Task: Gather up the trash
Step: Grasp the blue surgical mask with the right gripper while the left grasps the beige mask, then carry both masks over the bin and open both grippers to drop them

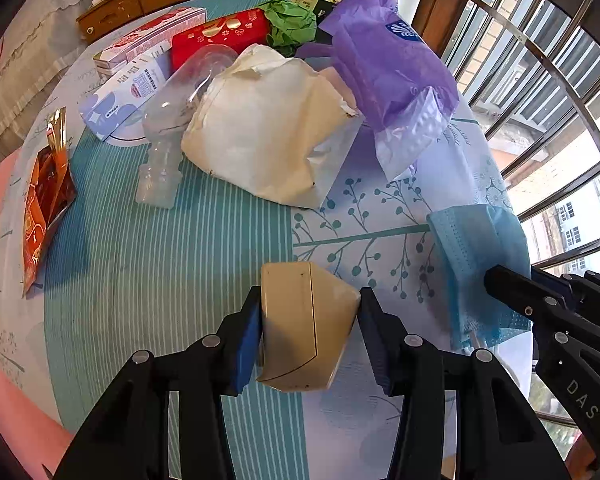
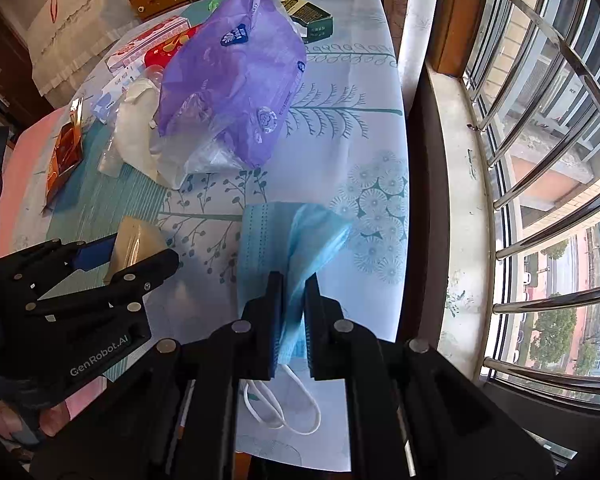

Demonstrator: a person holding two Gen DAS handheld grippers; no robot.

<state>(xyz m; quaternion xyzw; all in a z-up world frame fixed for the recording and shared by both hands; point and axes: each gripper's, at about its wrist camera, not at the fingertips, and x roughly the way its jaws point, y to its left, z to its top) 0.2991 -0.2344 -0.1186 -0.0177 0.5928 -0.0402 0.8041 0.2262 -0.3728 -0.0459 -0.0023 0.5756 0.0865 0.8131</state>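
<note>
Seemingly mid-pickup in the left wrist view, the left gripper point(image 1: 308, 328) straddles the crushed tan carton point(image 1: 306, 326) at six o'clock on the table point(image 1: 160, 240), pads touching its sides; next it must grip firmly and lift. Meanwhile, in the right wrist view, the right gripper point(image 2: 294, 320) sits clenched on the blue face mask point(image 2: 284, 240) at six o'clock; it needs carrying to wherever trash goes, which neither view shows.

open striped cloth point(image 1: 148, 264) ahead (trash pile point(image 1: 268, 128) beyond, window bars point(image 2: 540, 160) right)
</note>
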